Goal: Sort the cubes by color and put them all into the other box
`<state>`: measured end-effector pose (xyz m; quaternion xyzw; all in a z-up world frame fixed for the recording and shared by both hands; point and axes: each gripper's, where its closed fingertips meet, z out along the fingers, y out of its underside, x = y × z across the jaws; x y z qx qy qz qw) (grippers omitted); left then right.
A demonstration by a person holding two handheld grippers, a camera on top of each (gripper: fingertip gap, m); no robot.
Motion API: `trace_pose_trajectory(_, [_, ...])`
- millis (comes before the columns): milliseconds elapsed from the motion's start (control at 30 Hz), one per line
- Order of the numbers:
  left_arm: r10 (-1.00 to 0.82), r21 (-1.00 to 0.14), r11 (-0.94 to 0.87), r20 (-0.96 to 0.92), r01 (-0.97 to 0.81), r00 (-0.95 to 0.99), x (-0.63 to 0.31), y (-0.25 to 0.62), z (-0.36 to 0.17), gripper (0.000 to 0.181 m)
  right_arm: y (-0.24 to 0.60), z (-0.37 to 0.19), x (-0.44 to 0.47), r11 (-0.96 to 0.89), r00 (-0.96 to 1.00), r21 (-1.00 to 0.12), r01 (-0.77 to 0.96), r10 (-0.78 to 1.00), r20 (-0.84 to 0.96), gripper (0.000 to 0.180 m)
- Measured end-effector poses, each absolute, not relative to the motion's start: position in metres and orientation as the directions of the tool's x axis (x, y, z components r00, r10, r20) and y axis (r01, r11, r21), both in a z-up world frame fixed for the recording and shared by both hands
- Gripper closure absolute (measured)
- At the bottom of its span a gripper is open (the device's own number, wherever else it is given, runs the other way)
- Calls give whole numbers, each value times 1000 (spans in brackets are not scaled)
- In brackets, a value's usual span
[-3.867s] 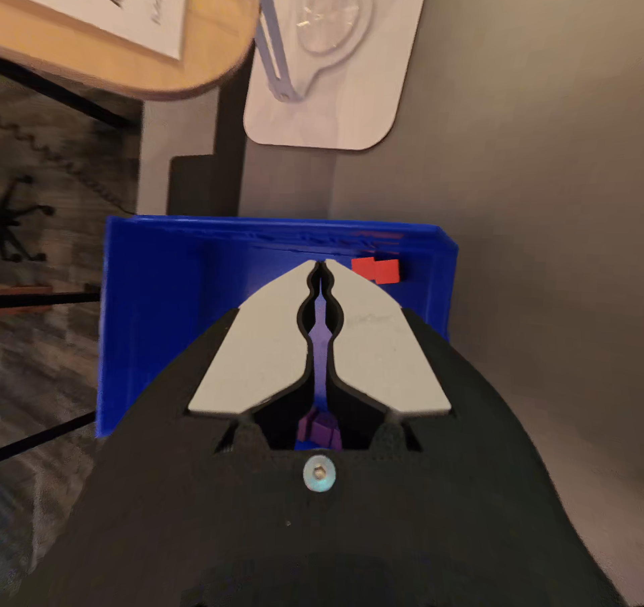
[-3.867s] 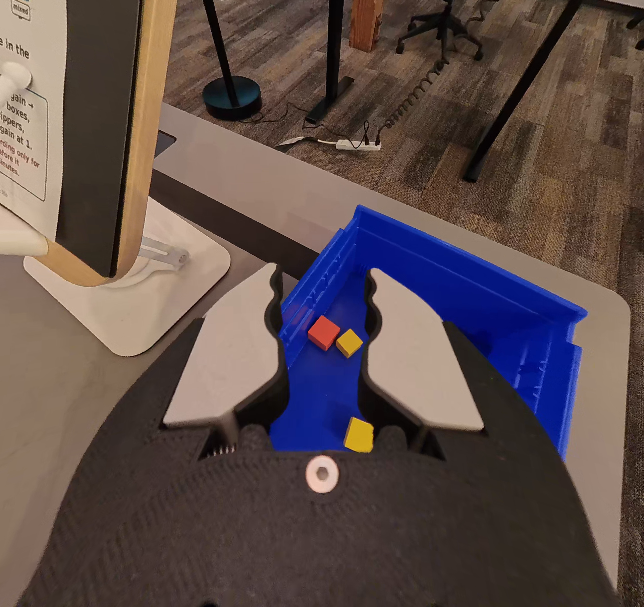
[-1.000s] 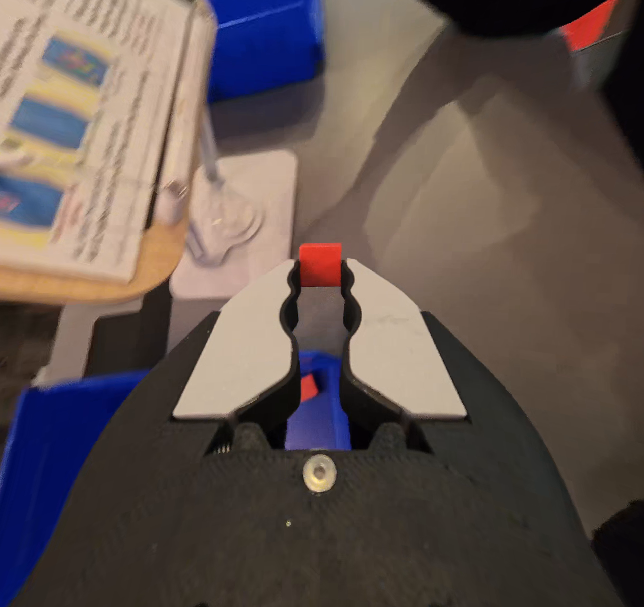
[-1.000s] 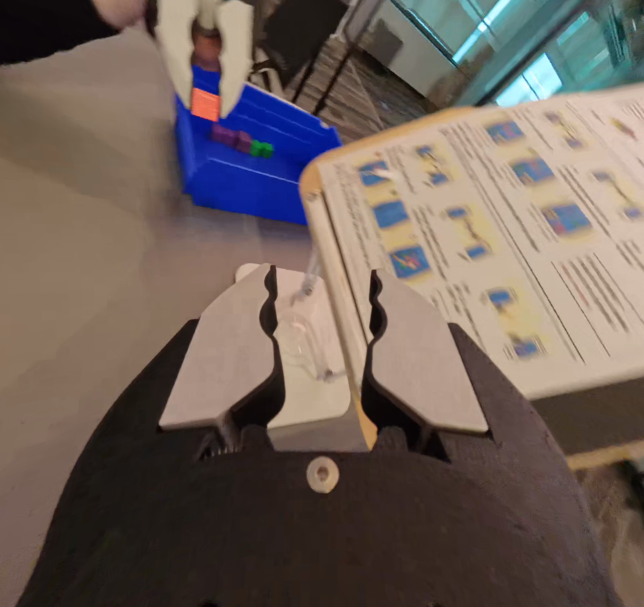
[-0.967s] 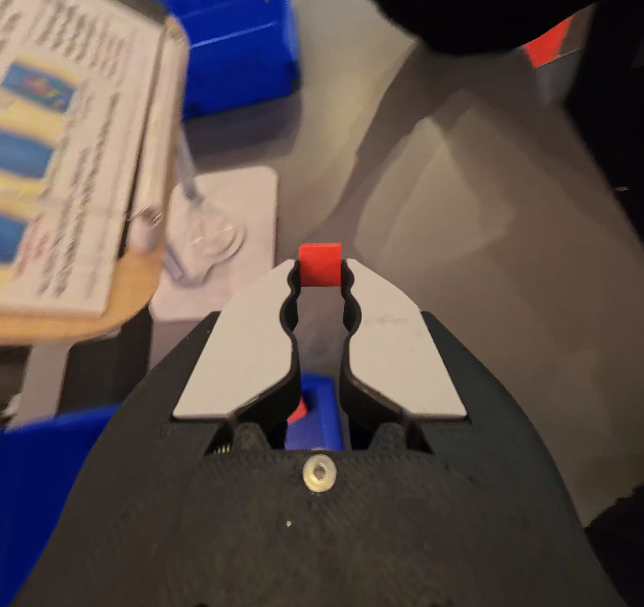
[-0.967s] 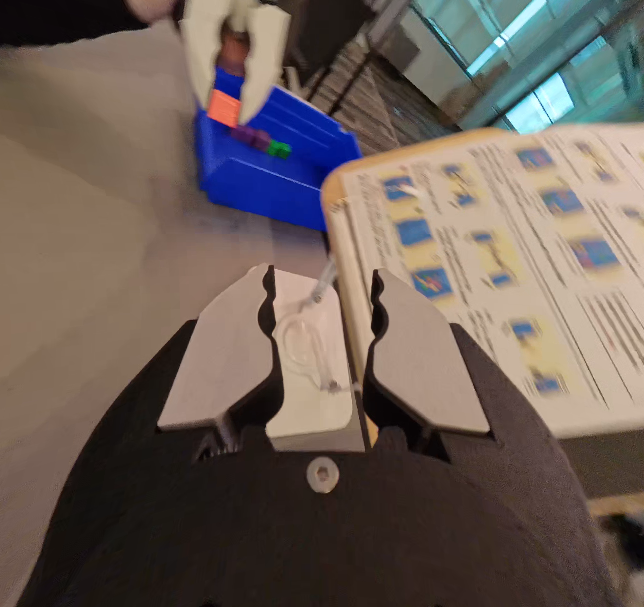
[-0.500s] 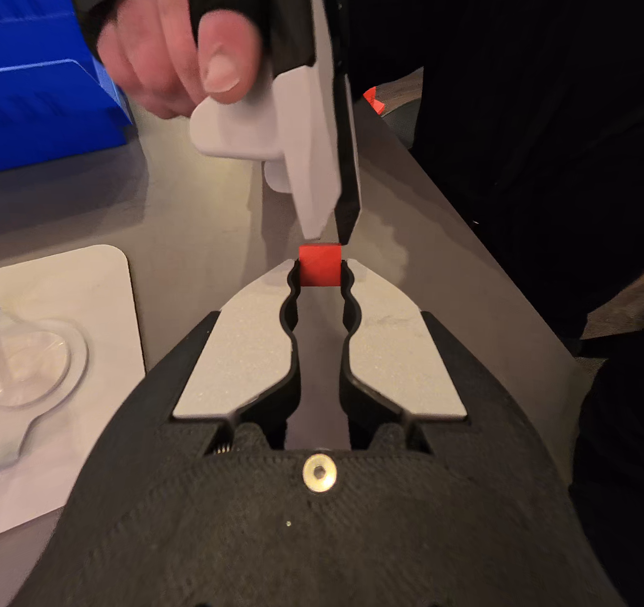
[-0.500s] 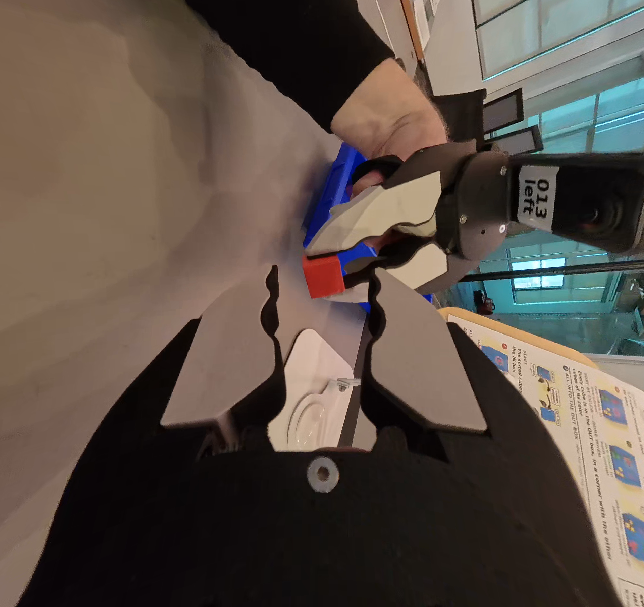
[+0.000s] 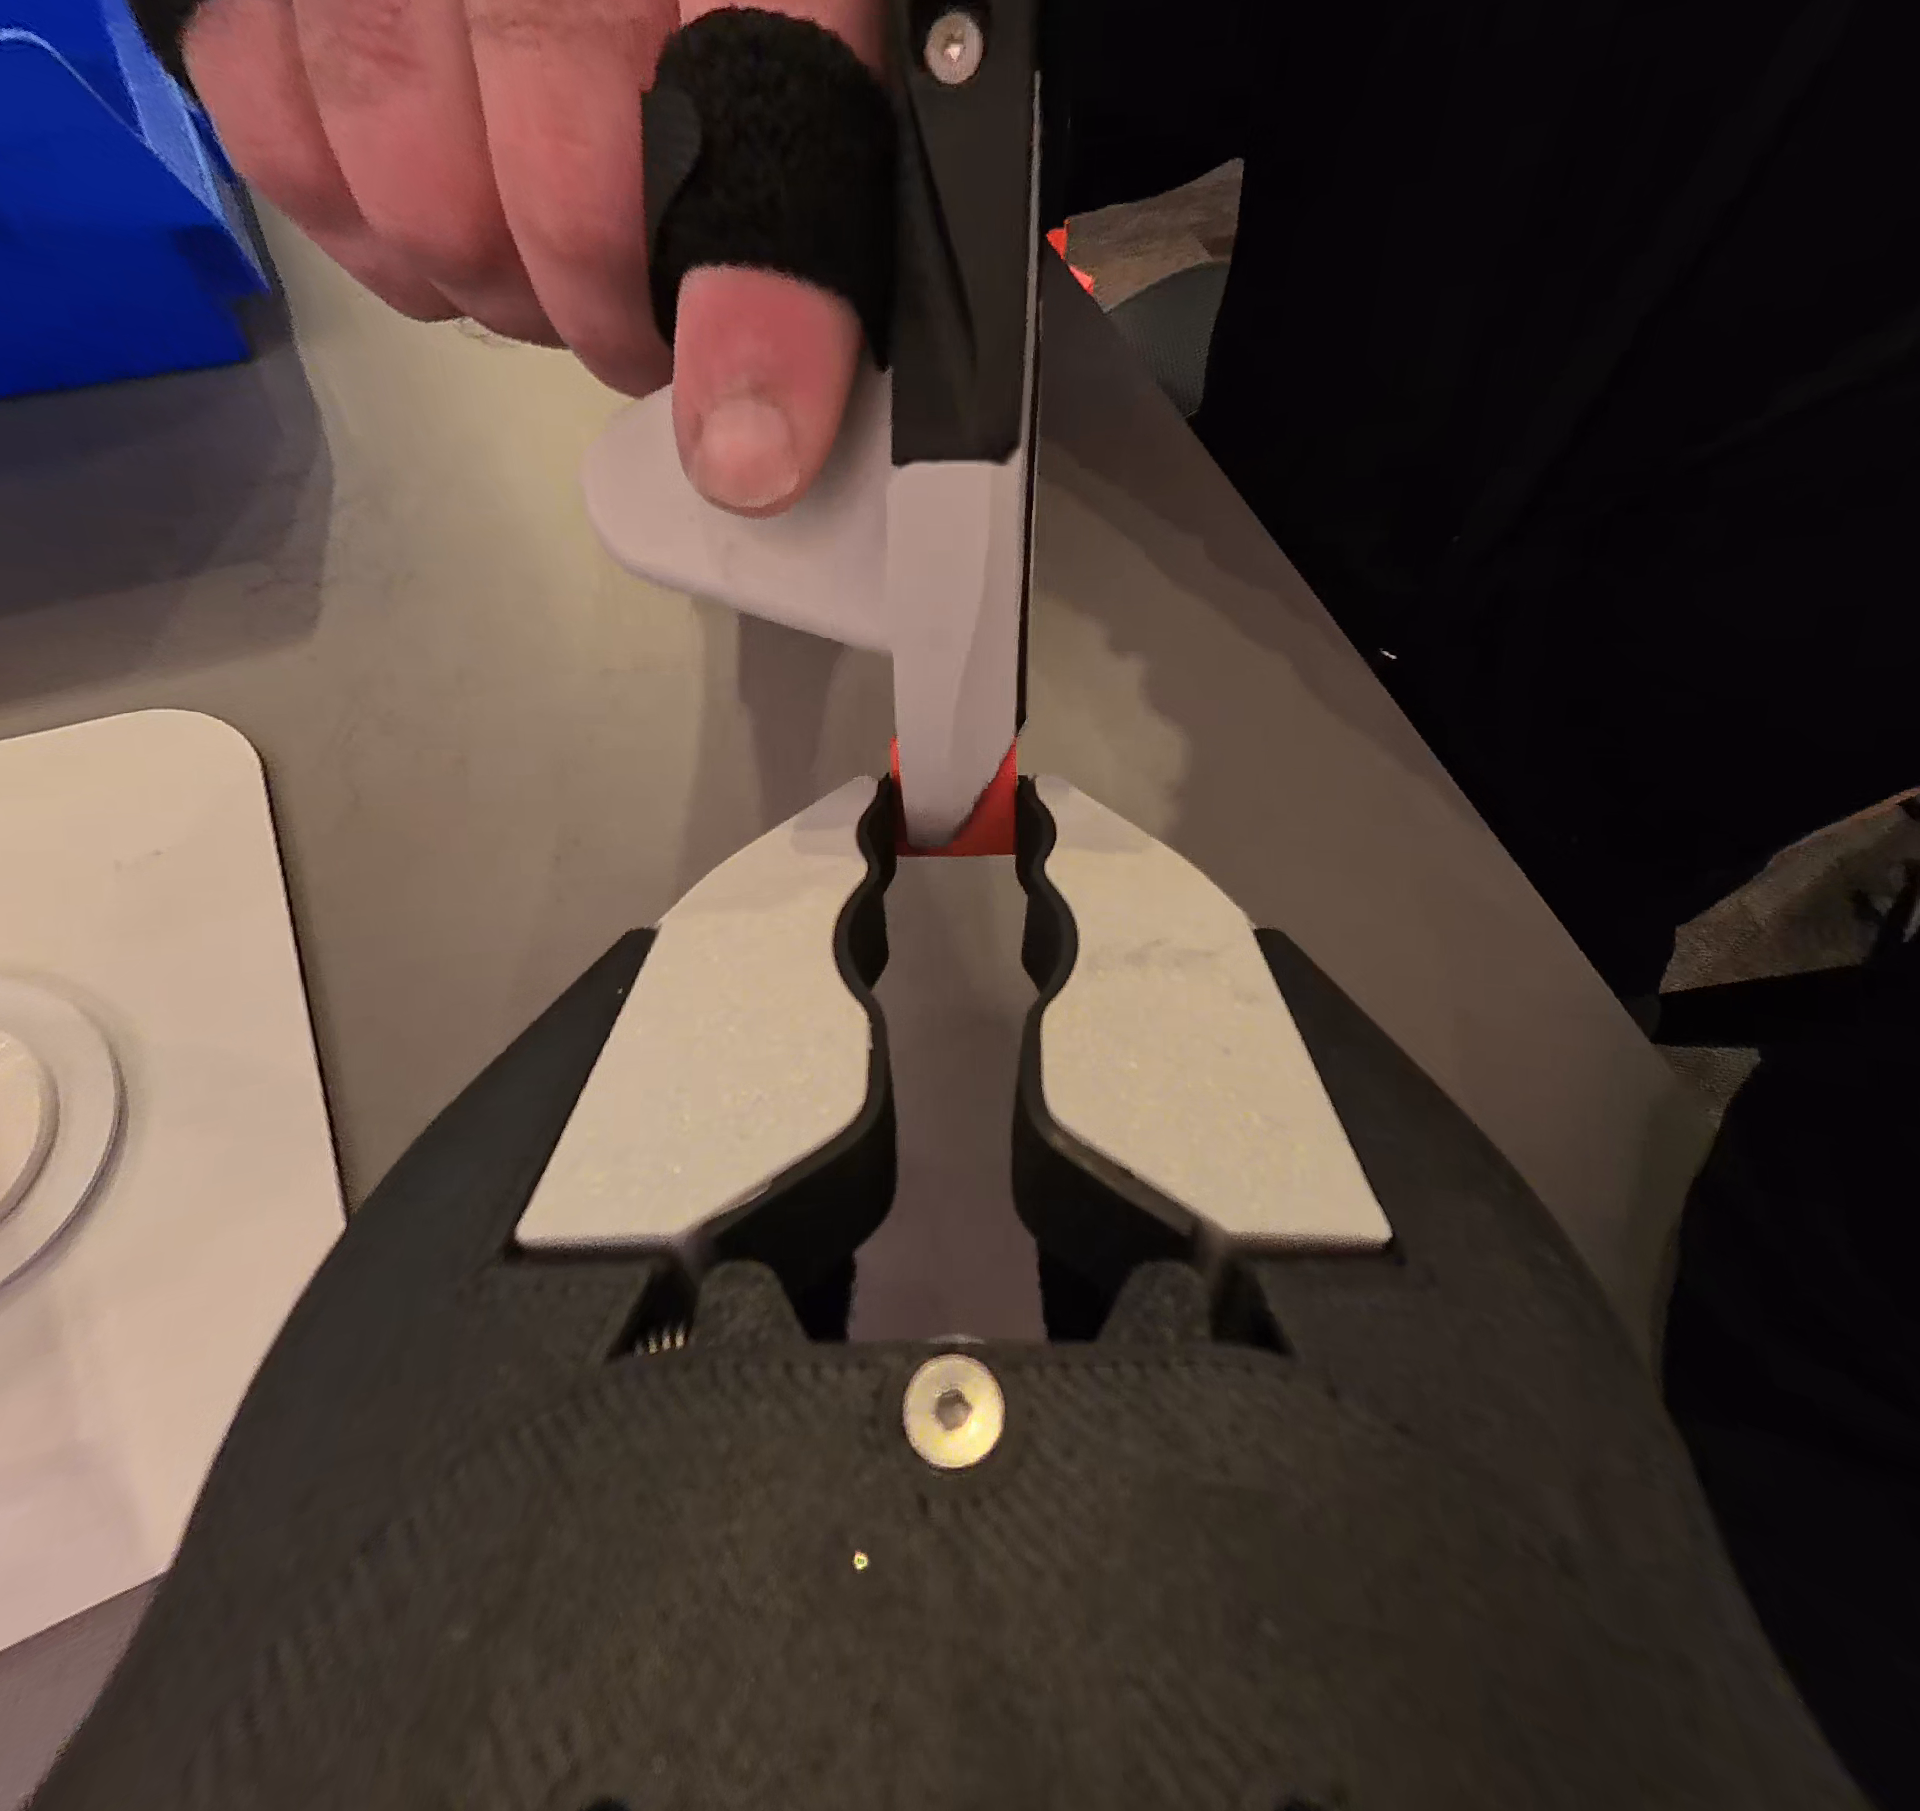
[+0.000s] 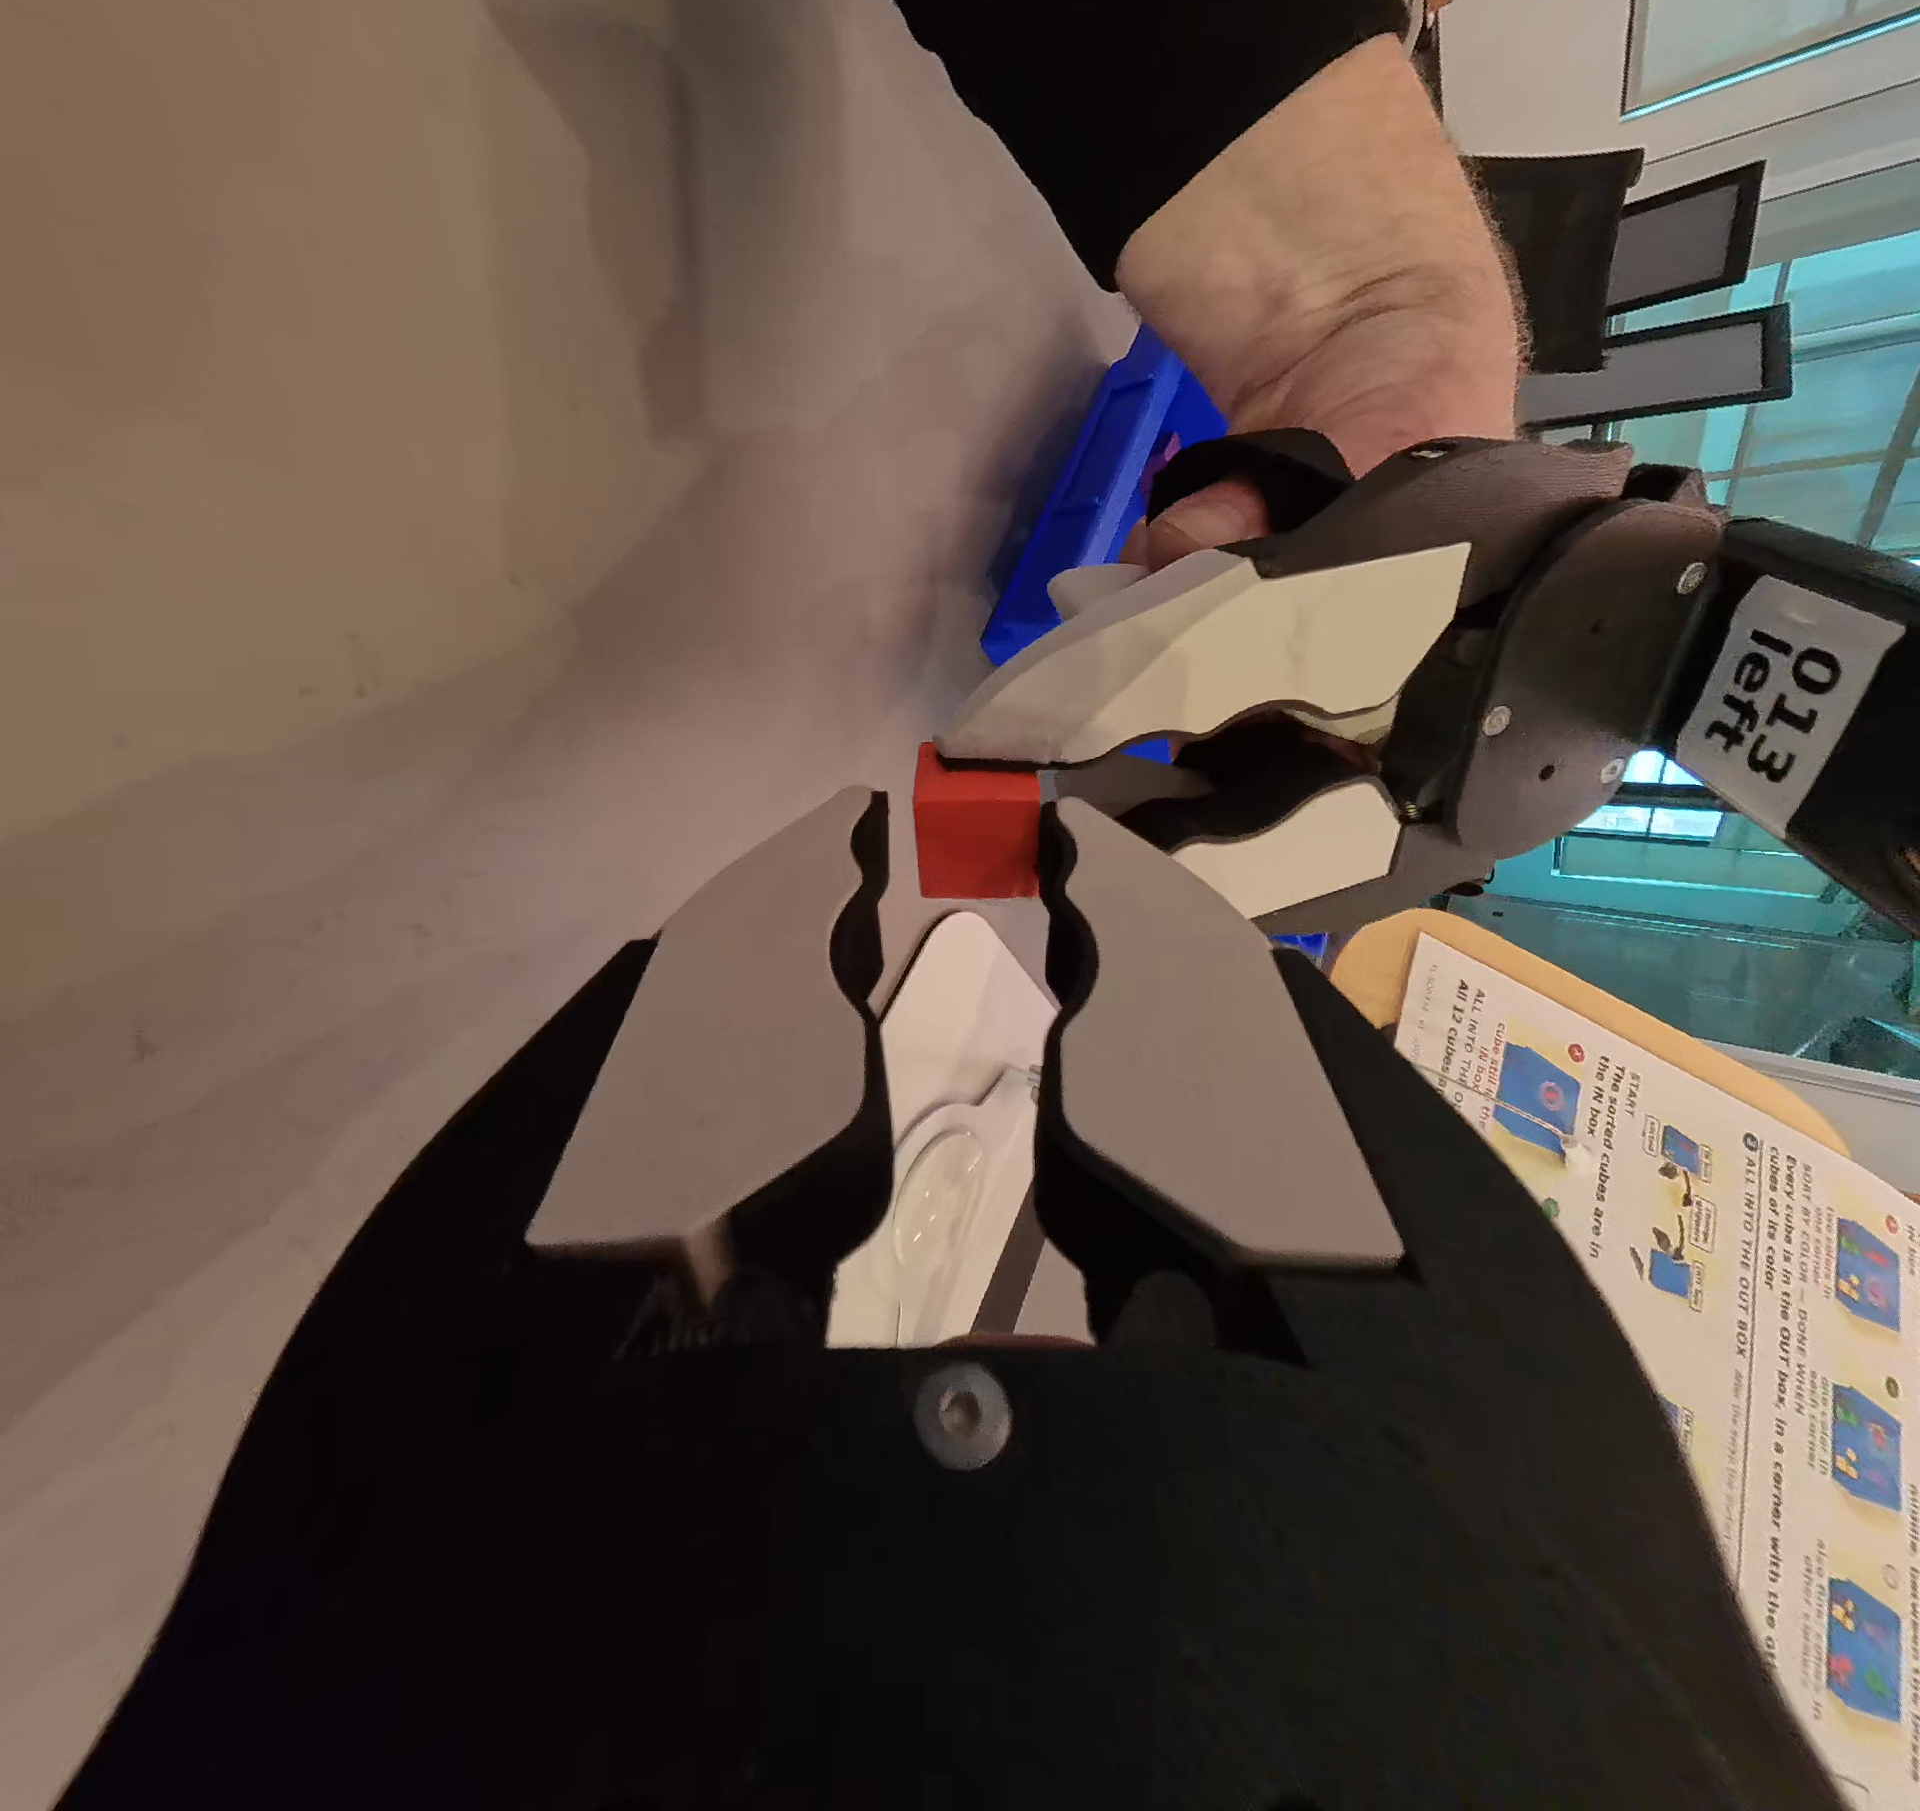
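Cube handoff in mid-air: the red cube (image 10: 977, 834) sits clamped at the tips of the left gripper (image 9: 954, 831), held above the grey bench (image 9: 499, 639). Right gripper (image 10: 958, 831) spread around the same cube, one finger touching its side, the other just clear. From the left wrist view, the right gripper's pale finger (image 9: 951, 681) covers most of the cube. Beyond the left gripper: blue box (image 10: 1081, 504). White stand base (image 9: 135, 1034) off to its left. Instruction sheet (image 10: 1704, 1242) and a labelled sticker (image 10: 1782, 712) both carry writing
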<state>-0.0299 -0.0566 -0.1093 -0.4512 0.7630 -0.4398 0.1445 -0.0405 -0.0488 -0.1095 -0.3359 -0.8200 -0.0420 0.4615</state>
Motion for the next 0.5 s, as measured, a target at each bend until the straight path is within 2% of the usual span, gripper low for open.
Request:
trace_pose_trajectory(33, [-816,-796,208,180,-568,-550,-29,-57,-111,159,-48,-110,-40,771,-352,-234,592,509,785,157])
trace_pose_trajectory(367, [-804,-801,204,190,-562,-563,-27,-60,-113,159,-52,-111,-39,773,-359,-231,590,508,783,158])
trace_pose_trajectory(433, [-819,-791,213,176,-574,-546,-28,-58,-113,138,-50,-107,-37,769,-343,-233,595,505,792,158])
trace_pose_trajectory(500, [-847,-778,224,143,-587,-513,-29,-51,-113,131,-46,-100,-32,760,-322,-246,602,513,796,158])
